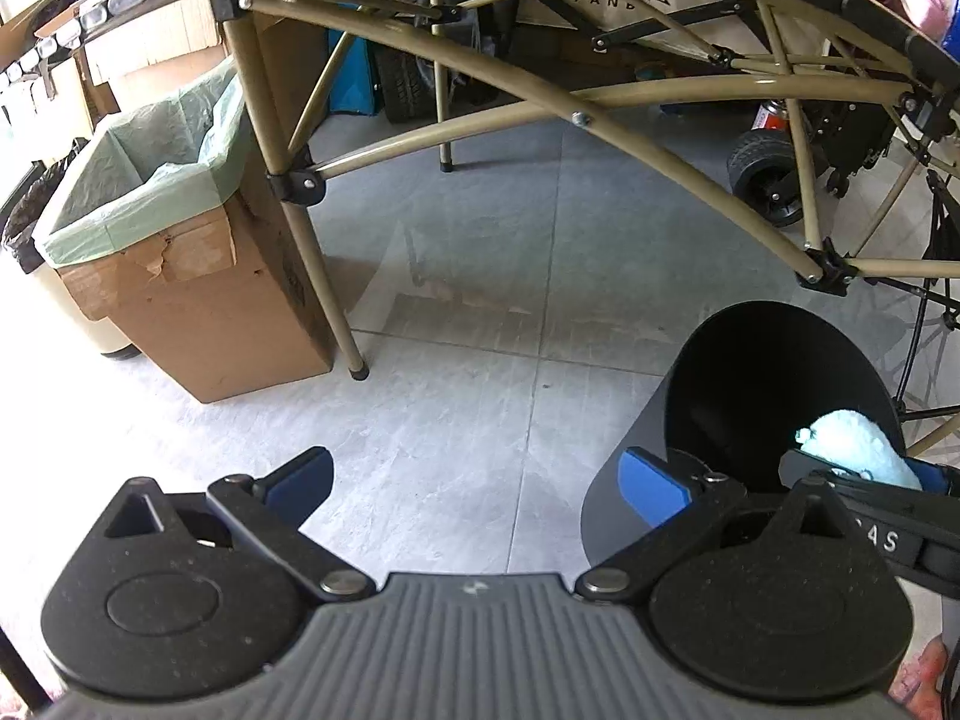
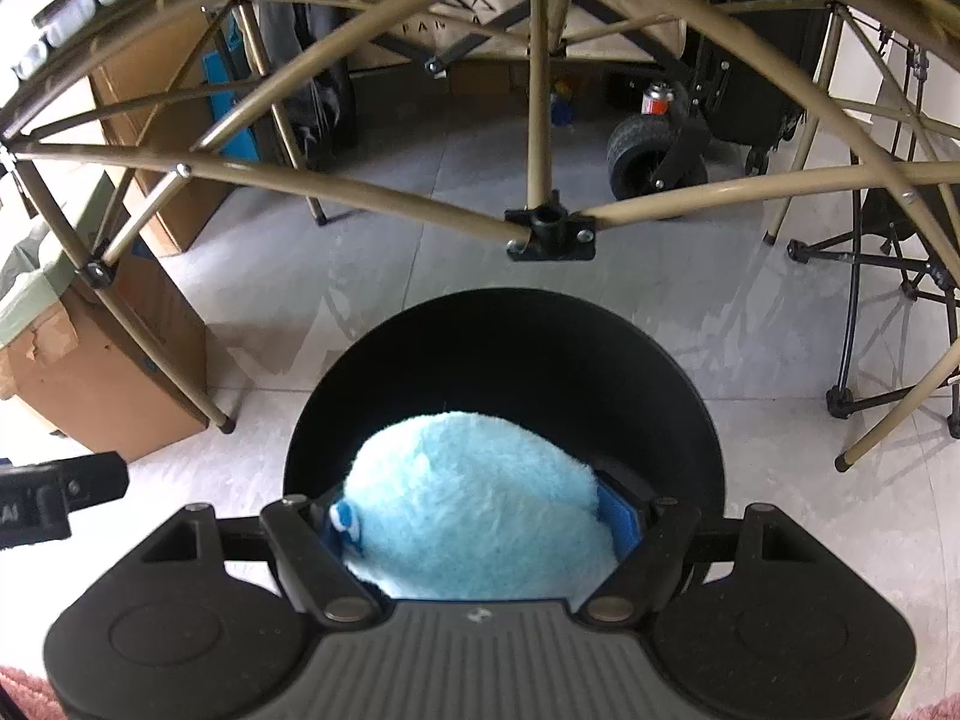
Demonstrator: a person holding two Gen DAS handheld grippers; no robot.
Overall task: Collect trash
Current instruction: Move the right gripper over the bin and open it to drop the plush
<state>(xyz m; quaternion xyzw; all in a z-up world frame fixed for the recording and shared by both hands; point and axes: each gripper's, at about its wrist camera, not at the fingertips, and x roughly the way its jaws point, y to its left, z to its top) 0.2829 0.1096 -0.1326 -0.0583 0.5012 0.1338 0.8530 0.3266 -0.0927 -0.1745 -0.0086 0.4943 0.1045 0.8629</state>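
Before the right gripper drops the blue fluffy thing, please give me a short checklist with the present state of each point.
1. Right gripper holds the light blue fluffy item: ok.
2. Item is over the mouth of the black bin: ok.
3. Bin stands upright on the floor: ok.
4. Left gripper is empty and open: ok.
5. Left gripper is clear of the bin's mouth: ok, it is beside the bin's wall.
6. Bin has room inside: cannot tell, the interior is dark.
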